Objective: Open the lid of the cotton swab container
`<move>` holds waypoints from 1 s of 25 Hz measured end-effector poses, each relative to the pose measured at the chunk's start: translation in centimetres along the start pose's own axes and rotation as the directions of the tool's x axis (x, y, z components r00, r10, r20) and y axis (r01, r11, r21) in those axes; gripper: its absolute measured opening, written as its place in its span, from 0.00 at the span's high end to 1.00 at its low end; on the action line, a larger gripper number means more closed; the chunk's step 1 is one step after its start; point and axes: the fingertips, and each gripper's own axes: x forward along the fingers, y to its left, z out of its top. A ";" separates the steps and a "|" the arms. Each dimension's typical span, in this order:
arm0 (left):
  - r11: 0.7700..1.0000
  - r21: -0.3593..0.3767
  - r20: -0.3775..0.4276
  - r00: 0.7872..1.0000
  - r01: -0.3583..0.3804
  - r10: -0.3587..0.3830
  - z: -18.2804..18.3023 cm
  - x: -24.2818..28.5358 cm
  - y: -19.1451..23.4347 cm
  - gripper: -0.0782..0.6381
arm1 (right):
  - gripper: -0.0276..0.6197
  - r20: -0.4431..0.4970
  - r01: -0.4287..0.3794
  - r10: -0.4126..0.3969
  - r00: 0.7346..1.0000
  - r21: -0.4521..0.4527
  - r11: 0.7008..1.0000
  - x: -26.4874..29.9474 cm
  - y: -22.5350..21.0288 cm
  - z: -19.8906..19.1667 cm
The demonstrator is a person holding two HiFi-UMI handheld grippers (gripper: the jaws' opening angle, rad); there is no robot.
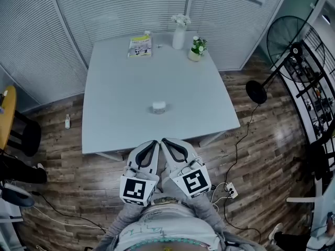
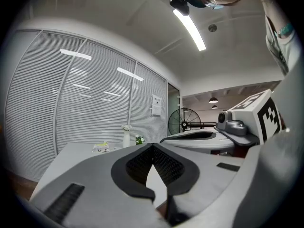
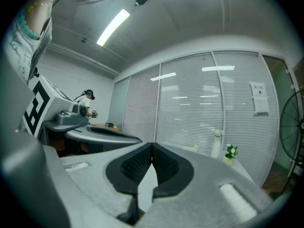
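The cotton swab container (image 1: 158, 107) sits at the middle of the head view, alone on the bare centre of the pale worktop (image 1: 115, 98), well apart from both grippers. The left gripper (image 1: 155, 142) and the right gripper (image 1: 164, 140) are held side by side at the lower middle, short of the worktop's near edge. Each has its jaws closed tip to tip with nothing between them.

The container is judged to be light. If the lid were pulled while the body was not held, the whole thing could be lifted, slid or tipped over. Jaws not opened before arrival would only knock it away.

It is seen as a small, low, whitish tub. The seam between lid and body cannot be made out.
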 end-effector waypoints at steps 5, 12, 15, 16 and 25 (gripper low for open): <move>1.000 0.008 0.013 1.000 -0.015 0.015 1.6 4.8 1.8 0.89 | 0.96 0.024 -0.023 0.023 0.999 0.003 1.000 3.1 -3.8 0.9; 0.999 0.010 -0.007 0.999 -0.047 0.047 2.1 9.2 3.5 0.89 | 0.96 0.012 -0.036 0.036 0.999 0.007 0.999 5.6 -8.2 0.8; 0.998 0.007 -0.013 0.997 -0.070 0.070 2.4 11.0 4.4 0.89 | 0.96 0.006 -0.044 0.044 0.999 0.014 0.999 6.6 -9.8 0.4; 0.997 0.008 -0.013 0.997 -0.076 0.076 2.4 11.6 4.6 0.89 | 0.96 0.007 -0.047 0.047 0.999 0.012 0.999 6.9 -10.4 0.3; 0.995 0.021 0.022 0.995 -0.101 0.100 2.0 14.3 5.5 0.89 | 0.96 0.017 -0.095 0.096 0.995 -0.018 0.995 8.8 -13.2 -0.3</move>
